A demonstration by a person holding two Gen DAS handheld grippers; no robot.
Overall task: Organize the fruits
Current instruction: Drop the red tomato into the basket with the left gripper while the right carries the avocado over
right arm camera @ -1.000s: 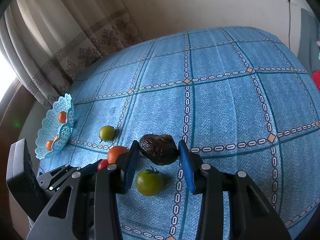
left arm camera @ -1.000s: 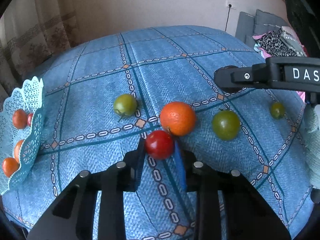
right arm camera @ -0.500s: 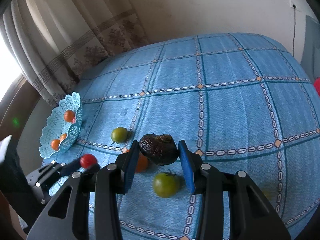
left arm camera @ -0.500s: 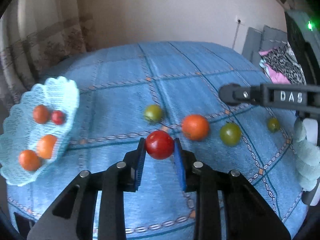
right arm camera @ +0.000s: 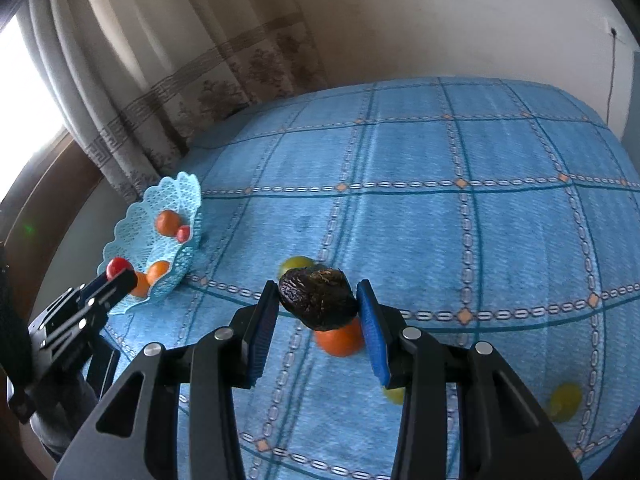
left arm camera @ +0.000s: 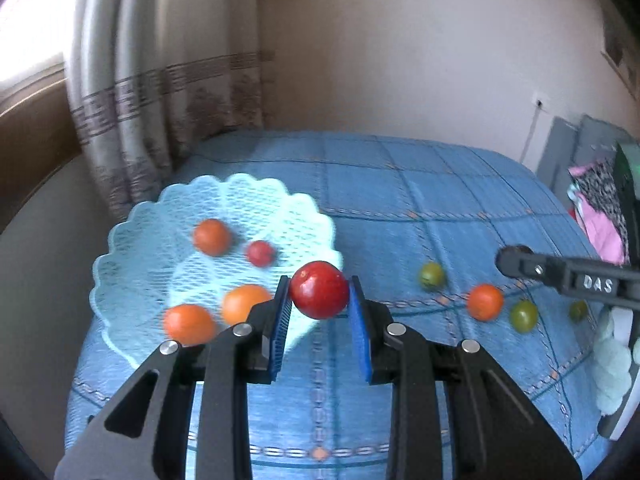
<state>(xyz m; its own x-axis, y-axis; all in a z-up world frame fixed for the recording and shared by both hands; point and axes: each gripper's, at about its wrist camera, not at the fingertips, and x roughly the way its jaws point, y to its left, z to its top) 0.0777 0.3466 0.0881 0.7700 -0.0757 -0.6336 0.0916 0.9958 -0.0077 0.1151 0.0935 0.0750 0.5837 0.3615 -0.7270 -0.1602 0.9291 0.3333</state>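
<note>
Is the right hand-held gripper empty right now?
No, the right hand-held gripper is clamped on a dark wrinkled fruit above the blue tablecloth.

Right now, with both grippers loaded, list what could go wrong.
1. The round red fruit is pinched only at its sides by the left gripper; released near the light blue lattice basket's rim, it might roll off.
2. The basket sits near the table's edge, so a nudge could tip it.
3. The dark wrinkled fruit in the right gripper may slip.
</note>
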